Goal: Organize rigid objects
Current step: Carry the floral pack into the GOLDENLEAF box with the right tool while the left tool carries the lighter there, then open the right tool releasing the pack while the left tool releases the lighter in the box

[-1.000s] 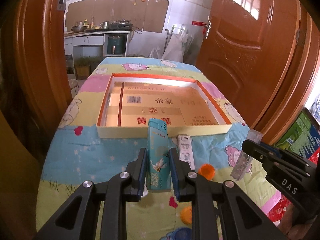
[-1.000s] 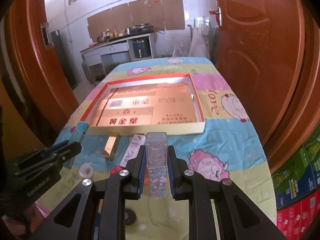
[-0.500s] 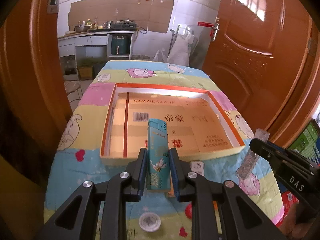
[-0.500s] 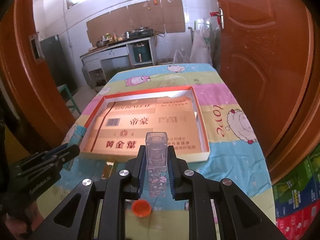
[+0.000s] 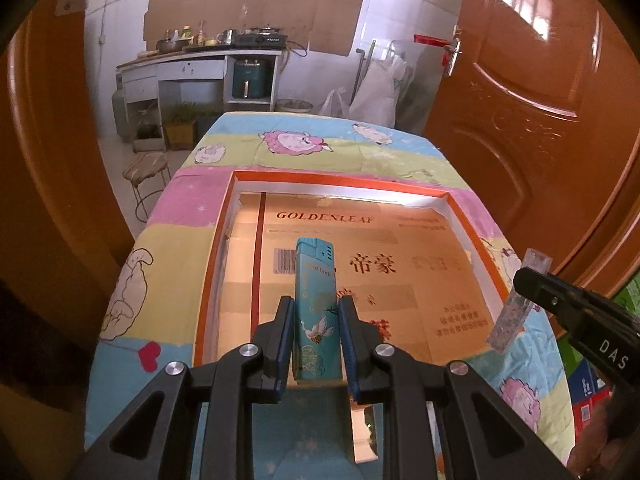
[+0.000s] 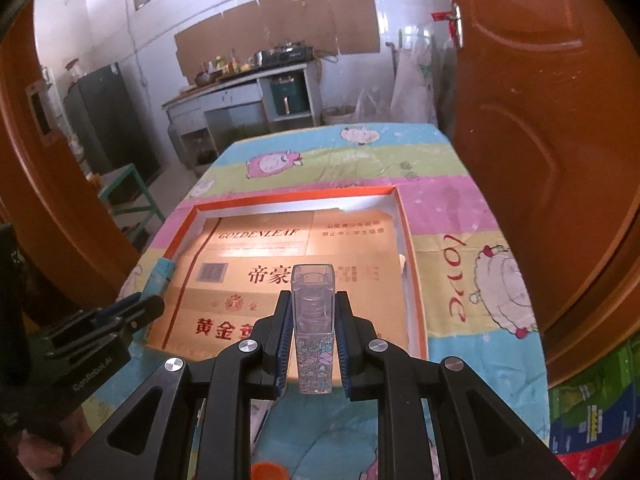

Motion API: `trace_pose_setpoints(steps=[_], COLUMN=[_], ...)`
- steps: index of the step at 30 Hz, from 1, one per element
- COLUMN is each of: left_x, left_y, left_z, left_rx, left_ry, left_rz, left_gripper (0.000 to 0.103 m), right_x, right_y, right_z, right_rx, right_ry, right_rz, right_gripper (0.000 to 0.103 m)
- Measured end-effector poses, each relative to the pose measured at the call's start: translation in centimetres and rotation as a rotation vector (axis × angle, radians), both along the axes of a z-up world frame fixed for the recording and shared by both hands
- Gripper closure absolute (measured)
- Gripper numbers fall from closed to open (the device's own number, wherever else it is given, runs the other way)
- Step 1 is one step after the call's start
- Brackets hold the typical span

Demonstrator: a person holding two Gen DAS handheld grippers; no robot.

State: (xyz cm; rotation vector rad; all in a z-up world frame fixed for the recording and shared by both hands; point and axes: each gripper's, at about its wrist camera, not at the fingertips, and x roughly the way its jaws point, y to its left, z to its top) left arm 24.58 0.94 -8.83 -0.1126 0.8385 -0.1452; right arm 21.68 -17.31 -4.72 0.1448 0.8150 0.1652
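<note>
Left gripper point(image 5: 314, 344) jaws were closed on an upright teal lighter point(image 5: 316, 312), held above the near edge of the orange-rimmed box tray point(image 5: 340, 181). Right gripper point(image 6: 313, 344) jaws were clamped on a clear floral lighter point(image 6: 313, 328), upright, also over the tray's near edge. The tray lay mid-worktop on the cartoon-print cloth point(image 5: 292, 140). An orange cap point(image 6: 268, 472) sat near the worktop's near edge.

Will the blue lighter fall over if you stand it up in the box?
Probably, yes. The blue lighter is tall and narrow with a small base, so standing it would likely tip at a nudge. It looks like hard plastic, held straight in the left gripper, so it shouldn't bend. Laid flat on the floor of the shallow box, its flat sides should stop rolling.
</note>
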Motion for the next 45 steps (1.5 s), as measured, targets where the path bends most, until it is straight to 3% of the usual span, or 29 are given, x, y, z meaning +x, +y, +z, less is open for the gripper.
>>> trace_pose_setpoints(steps=[14, 22, 36, 42, 45], left_x=[4.4, 5.7, 7.2, 7.0, 7.0], left_y=[0.4, 0.6, 1.0, 1.0, 0.8], left_z=[-3.0, -4.1, -5.5, -5.6, -5.6], left_rx=[-0.007, -0.014, -0.037, -0.021, 0.002], left_ry=[0.088, 0.111, 0.137, 0.121, 0.115], left_rz=[0.023, 0.025, 0.038, 0.003, -0.017], left_gripper=[0.08, 0.08, 0.08, 0.08, 0.08], right_x=[5.1, 6.9, 9.8, 9.7, 9.4], right_y=[0.5, 1.2, 2.0, 1.9, 1.7], right_z=[-3.4, -3.9, -7.0, -7.3, -7.2], right_rx=[-0.01, -0.034, -0.049, -0.037, -0.036], right_ry=[0.097, 0.078, 0.137, 0.128, 0.115], right_rz=[0.032, 0.049, 0.069, 0.066, 0.057], right_gripper=[0.083, 0.083, 0.083, 0.079, 0.071])
